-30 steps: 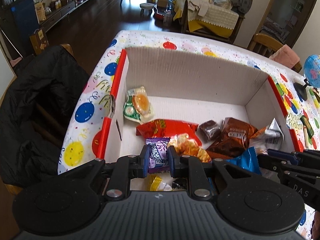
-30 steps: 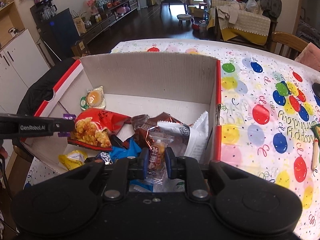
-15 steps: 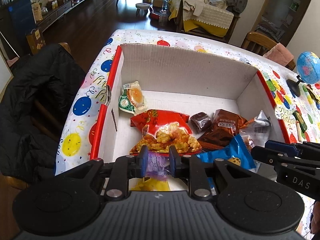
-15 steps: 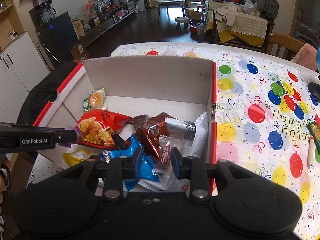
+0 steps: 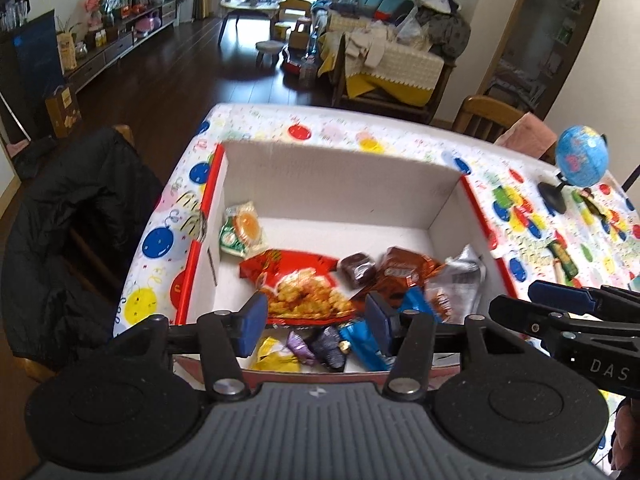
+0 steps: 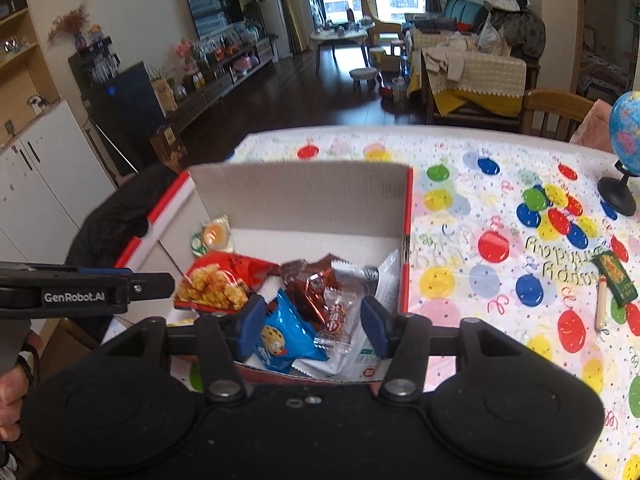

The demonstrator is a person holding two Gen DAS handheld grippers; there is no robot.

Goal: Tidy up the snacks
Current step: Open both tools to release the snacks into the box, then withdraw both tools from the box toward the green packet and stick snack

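Left wrist view shows the left tongs [image 5: 316,322] spread wide with nothing between the pads, hanging over the near edge of a white cardboard box [image 5: 340,184] trimmed in red. Just beyond the pads lies a red bag of fried snacks [image 5: 298,280]. Below and between them, against the near wall, sit a yellow packet [image 5: 274,354], a purple candy [image 5: 300,346], a dark wrapped candy [image 5: 330,346] and a blue cookie packet [image 5: 362,344]. Farther ahead and to the left, a green-edged pastry packet [image 5: 242,230] leans on the box's left wall. Ahead and to the right are a small dark brown packet [image 5: 356,270], a brown foil bag [image 5: 404,274] and a silver bag [image 5: 460,276]. The right tongs [image 5: 556,300] reach in from the right side, level with the left pair.

Right wrist view shows the right tongs [image 6: 312,324] likewise wide apart and holding nothing. Between the pads, lower down in the box [image 6: 304,192], lie the blue cookie packet [image 6: 282,334] and a clear-wrapped red candy [image 6: 336,316], with a white packet [image 6: 360,356] beneath them. The brown foil bag [image 6: 310,288] is just ahead. The left tongs [image 6: 154,282] point in from the left. The box stands on a counter [image 6: 500,280] covered with a balloon-print cloth; to the far right of the tongs stands a globe [image 6: 626,136].
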